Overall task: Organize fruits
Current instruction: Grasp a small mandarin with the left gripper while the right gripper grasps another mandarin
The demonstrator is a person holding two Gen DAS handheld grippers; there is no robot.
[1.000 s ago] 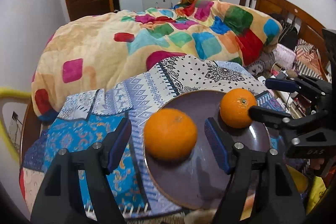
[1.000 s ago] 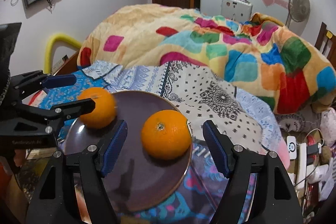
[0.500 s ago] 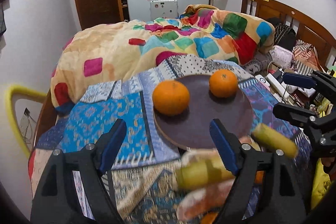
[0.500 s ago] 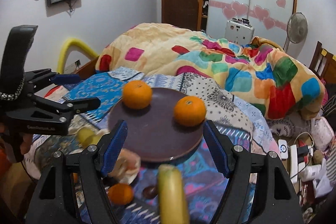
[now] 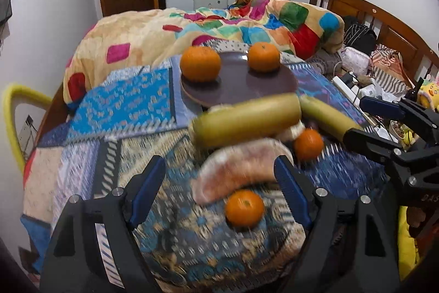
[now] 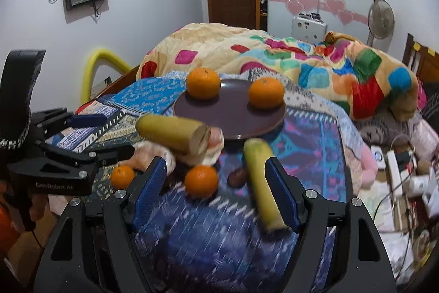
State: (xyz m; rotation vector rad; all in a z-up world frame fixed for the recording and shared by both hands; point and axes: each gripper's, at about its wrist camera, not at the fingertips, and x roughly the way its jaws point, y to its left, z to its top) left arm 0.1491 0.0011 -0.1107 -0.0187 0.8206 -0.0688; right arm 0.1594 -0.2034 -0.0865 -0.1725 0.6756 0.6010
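Note:
A dark brown plate (image 5: 263, 89) (image 6: 233, 114) lies on the patterned cloth and holds two oranges (image 5: 200, 63) (image 5: 264, 57) (image 6: 203, 83) (image 6: 266, 93). In front of it lie two yellow-green bananas (image 5: 247, 122) (image 6: 170, 129) (image 6: 260, 180), a pinkish fruit (image 5: 238, 173), and two small oranges (image 5: 244, 208) (image 5: 308, 144) (image 6: 201, 180) (image 6: 122, 176). My left gripper (image 5: 219, 186) is open and empty above the near fruits. My right gripper (image 6: 216, 191) is open and empty, with one banana beside its right finger.
A colourful blanket (image 5: 219, 26) is heaped on the bed behind the plate. A wooden headboard (image 5: 384, 24) and clutter with cables (image 6: 397, 164) are on the right. A yellow tube (image 6: 107, 56) stands at the left edge. A small dark fruit (image 6: 237, 177) lies by the banana.
Both grippers have drawn back from the plate, leaving one orange each on it. The loose fruits in front of the plate have come into view.

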